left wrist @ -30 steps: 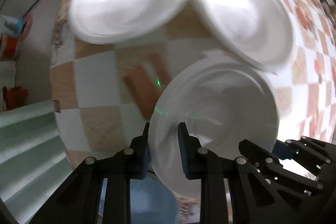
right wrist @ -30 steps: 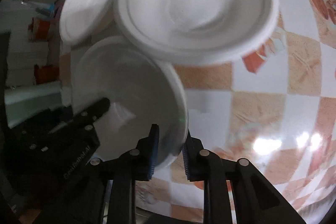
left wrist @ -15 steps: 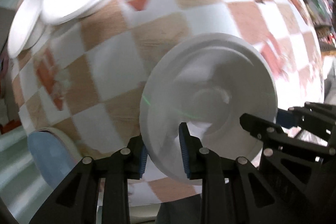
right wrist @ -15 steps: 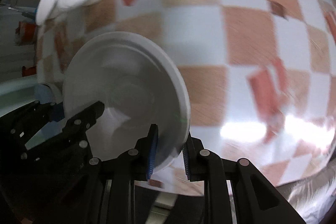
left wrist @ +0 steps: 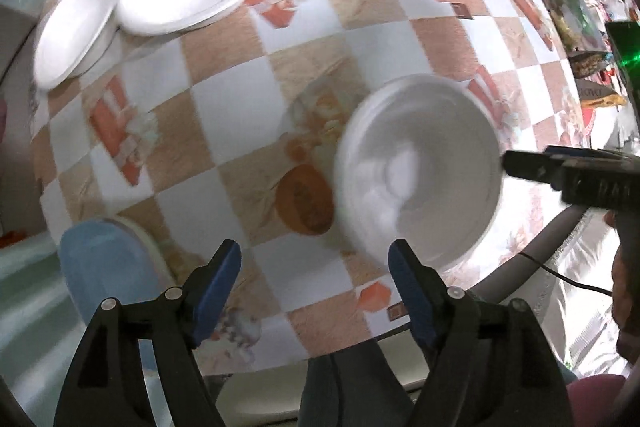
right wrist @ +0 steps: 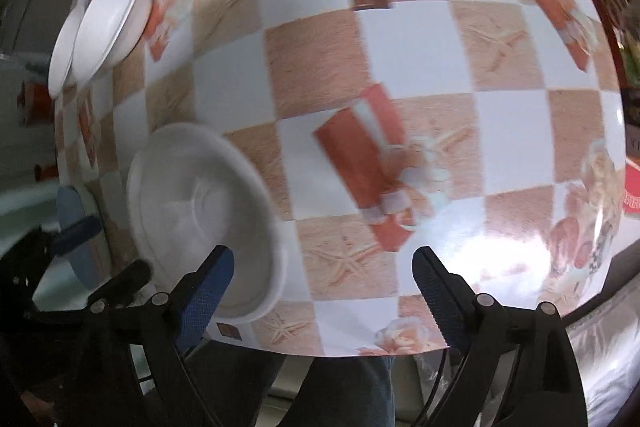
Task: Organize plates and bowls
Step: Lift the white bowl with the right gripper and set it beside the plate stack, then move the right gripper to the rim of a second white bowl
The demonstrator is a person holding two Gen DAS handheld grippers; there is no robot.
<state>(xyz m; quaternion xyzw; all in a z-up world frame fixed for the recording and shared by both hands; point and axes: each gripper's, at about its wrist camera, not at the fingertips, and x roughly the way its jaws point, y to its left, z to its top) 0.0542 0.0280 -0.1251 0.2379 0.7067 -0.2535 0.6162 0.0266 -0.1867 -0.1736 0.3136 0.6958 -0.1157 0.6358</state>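
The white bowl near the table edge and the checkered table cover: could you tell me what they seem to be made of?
White bowl: probably foam or moulded paper; matte, thick soft rim, no shine. Table cover: likely plastic or oilcloth; printed checks, with a bright glare.

White bowl [left wrist: 420, 171] on checkered tablecloth [left wrist: 224, 75] just beyond wide-spread left claw [left wrist: 316, 267], touching neither finger.

white bowl [left wrist: 420, 171], tan-and-white checkered tablecloth [left wrist: 224, 131]

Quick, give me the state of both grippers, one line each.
Left gripper: open, holding nothing; the white bowl sits on the table ahead of it.
Right gripper: open, holding nothing; the same bowl lies by its left finger.
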